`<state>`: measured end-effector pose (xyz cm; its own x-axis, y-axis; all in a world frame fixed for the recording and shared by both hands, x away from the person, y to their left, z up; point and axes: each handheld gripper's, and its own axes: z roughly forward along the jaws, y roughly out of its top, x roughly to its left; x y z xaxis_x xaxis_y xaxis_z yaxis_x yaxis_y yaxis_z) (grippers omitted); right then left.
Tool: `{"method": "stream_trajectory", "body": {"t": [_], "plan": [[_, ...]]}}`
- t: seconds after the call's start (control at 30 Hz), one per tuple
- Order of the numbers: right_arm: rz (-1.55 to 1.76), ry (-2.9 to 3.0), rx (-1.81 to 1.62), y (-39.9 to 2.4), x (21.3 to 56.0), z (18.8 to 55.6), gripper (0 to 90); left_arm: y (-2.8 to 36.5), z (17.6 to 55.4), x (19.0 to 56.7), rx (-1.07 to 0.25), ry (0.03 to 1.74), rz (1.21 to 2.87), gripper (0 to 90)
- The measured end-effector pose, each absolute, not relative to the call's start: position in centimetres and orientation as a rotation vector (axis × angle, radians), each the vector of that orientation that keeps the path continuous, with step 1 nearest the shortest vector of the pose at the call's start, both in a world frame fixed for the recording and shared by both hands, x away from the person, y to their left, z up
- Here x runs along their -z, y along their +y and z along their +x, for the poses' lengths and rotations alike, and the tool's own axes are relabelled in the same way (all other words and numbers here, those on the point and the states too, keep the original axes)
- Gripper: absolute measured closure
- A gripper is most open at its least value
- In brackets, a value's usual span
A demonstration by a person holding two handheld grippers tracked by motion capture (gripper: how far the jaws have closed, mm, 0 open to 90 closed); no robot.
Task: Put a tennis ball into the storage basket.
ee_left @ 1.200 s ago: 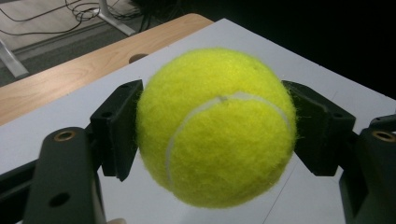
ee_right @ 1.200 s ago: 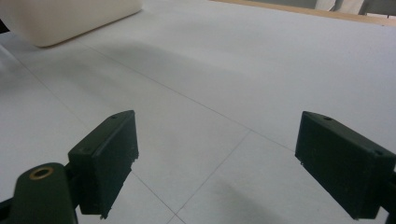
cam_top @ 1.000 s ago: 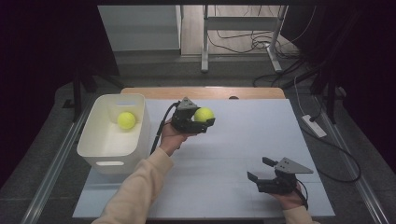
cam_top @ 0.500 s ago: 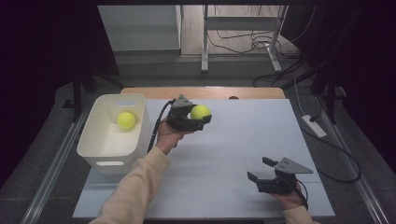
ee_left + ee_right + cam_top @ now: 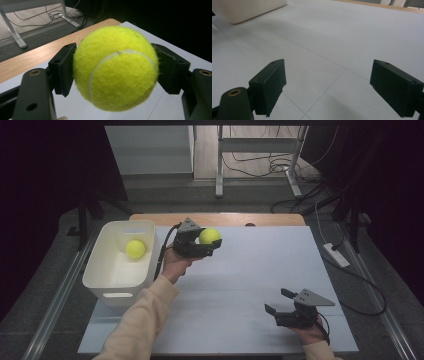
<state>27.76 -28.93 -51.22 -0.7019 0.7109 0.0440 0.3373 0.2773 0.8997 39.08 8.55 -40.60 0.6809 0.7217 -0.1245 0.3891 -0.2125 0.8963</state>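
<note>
On the pale table (image 5: 240,285), a white bin (image 5: 107,280) stands at the left edge with one tennis ball (image 5: 135,248) lying inside it. You hold your left gripper (image 5: 207,242) just right of the bin's far corner, above the tabletop, its two black jaws clamped on a second tennis ball (image 5: 116,67), pads pressing the felt on both sides. Your right gripper (image 5: 277,302) sits low over the table's near right part, well apart from the bin, jaws spread wide with nothing between them.
</note>
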Motion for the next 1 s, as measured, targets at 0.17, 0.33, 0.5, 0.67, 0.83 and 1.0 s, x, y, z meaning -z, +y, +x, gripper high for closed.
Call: {"method": "stream_trajectory", "body": {"t": [0.17, 0.33, 0.5, 0.67, 0.83, 1.0], "plan": [[0.949, 2.184, -1.397, -28.9, 51.2, 27.8, 13.4, 8.9, 39.0, 40.3, -0.402, 0.883, 1.825, 27.0], [0.949, 2.185, -1.4, -28.9, 51.2, 27.7, 13.4, 9.2, 39.0, 40.1, -0.41, 0.886, 1.821, 27.0], [0.95, 2.185, -1.396, -28.9, 51.2, 27.8, 13.4, 9.5, 38.9, 39.9, -0.419, 0.887, 1.815, 27.0], [0.951, 2.181, -1.397, -29.0, 51.2, 27.8, 13.4, 9.7, 38.8, 39.7, -0.422, 0.892, 1.808, 27.0], [0.949, 2.183, -1.394, -28.9, 51.2, 27.8, 13.4, 10.0, 38.8, 39.5, -0.427, 0.895, 1.803, 27.0], [0.95, 2.182, -1.395, -29.0, 51.2, 27.8, 13.5, 10.4, 38.7, 39.3, -0.438, 0.903, 1.798, 27.0]]}}
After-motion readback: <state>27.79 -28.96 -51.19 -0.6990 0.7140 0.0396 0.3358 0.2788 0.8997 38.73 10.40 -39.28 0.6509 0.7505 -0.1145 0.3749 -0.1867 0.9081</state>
